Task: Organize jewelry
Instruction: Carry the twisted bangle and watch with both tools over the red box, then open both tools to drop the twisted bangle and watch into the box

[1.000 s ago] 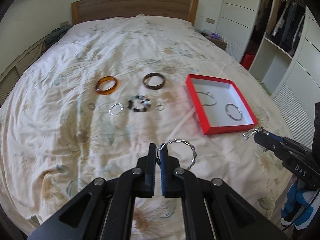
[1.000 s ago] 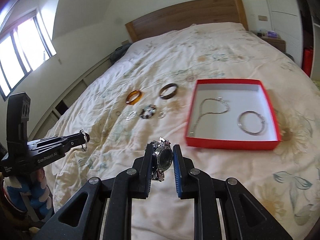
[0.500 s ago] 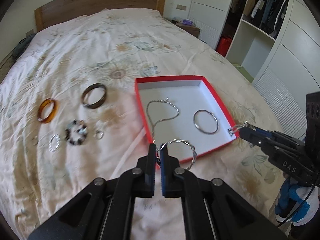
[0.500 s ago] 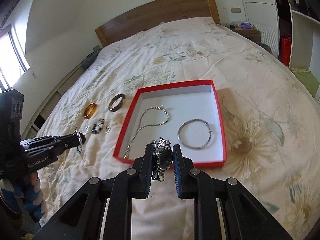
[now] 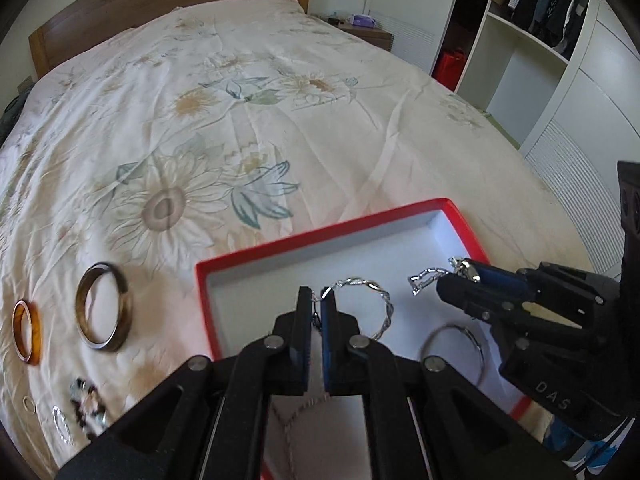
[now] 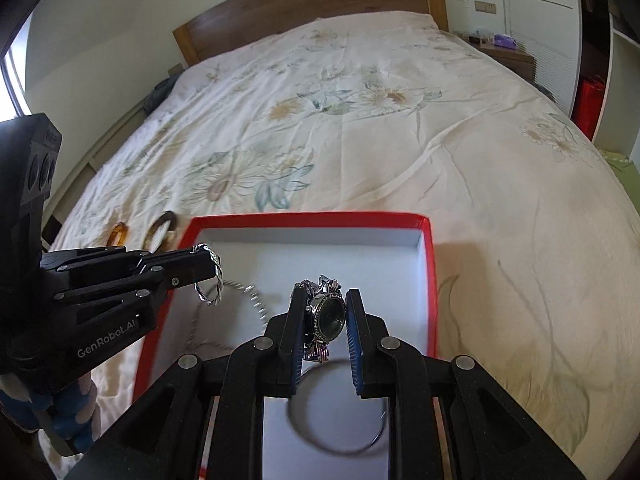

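My left gripper point(image 5: 316, 300) is shut on a twisted silver bangle point(image 5: 382, 300) and holds it over the red box point(image 5: 320, 236) with a white inside. It also shows in the right wrist view point(image 6: 200, 264). My right gripper point(image 6: 324, 312) is shut on a jewelled wristwatch point(image 6: 330, 316) above the same box point(image 6: 430, 280); it also shows in the left wrist view point(image 5: 452, 284). A silver chain point(image 6: 248, 300) and a plain silver bangle point(image 5: 470, 334) lie in the box.
On the flowered bedspread left of the box lie a brown bangle point(image 5: 104, 312), an amber bangle point(image 5: 26, 338), a beaded bracelet point(image 5: 86, 400) and small rings point(image 5: 60, 424). A wooden headboard point(image 6: 304, 4) is at the far end, wardrobe shelves point(image 5: 532, 52) to the right.
Both grippers have moved forward over the red box, each still holding its piece. The box now fills the lower part of both views.
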A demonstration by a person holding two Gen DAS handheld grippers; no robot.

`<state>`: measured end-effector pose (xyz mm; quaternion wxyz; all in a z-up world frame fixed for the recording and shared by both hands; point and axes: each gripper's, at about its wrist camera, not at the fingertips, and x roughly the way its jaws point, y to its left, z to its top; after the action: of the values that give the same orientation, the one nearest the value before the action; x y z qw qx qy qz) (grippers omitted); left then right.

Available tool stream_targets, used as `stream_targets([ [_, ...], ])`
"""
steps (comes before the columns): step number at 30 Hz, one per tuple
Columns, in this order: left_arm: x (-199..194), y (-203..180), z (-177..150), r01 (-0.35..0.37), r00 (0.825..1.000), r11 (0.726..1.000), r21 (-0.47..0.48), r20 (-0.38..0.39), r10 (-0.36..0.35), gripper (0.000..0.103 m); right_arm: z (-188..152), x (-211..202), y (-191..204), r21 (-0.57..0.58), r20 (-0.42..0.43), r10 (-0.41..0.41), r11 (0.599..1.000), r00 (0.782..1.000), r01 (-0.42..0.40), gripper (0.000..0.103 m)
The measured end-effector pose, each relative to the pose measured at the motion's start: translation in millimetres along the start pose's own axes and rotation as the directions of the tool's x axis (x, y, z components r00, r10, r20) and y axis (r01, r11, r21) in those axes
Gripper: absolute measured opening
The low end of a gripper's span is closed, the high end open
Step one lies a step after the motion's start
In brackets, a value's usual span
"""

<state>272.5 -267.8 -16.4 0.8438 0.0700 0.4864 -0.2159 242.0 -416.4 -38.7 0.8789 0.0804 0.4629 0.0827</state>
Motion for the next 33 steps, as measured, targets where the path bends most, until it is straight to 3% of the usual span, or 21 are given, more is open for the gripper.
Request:
stream_targets([
  [10, 48, 4, 6, -0.004, 0.997, 1.0, -0.02, -0.075, 0.003, 0.004, 9, 38, -10, -0.094, -0.098, -0.049, 0.995, 0.994, 0.04, 0.019],
  [20, 42, 12, 7, 0.02, 0.997, 0.997, -0.081, -0.066, -0.025, 0.007, 7, 34, -6, -0.16, -0.089, -0.099, 0.983, 0.991, 0.084, 0.022],
  [25, 20, 10, 8, 0.01, 0.999, 0.997, -0.077, -0.029, -0.013, 0.017, 6, 9, -7, -0.147, -0.059, -0.12, 0.983, 0.991, 0.111, 0.023],
  [33, -52, 1, -16, 0.001, 0.999, 0.998, -0.056, 0.041, 0.001, 0.018, -14, -55, 7, -0.114, -0.007, -0.118, 0.987, 0.993, 0.117, 0.027],
])
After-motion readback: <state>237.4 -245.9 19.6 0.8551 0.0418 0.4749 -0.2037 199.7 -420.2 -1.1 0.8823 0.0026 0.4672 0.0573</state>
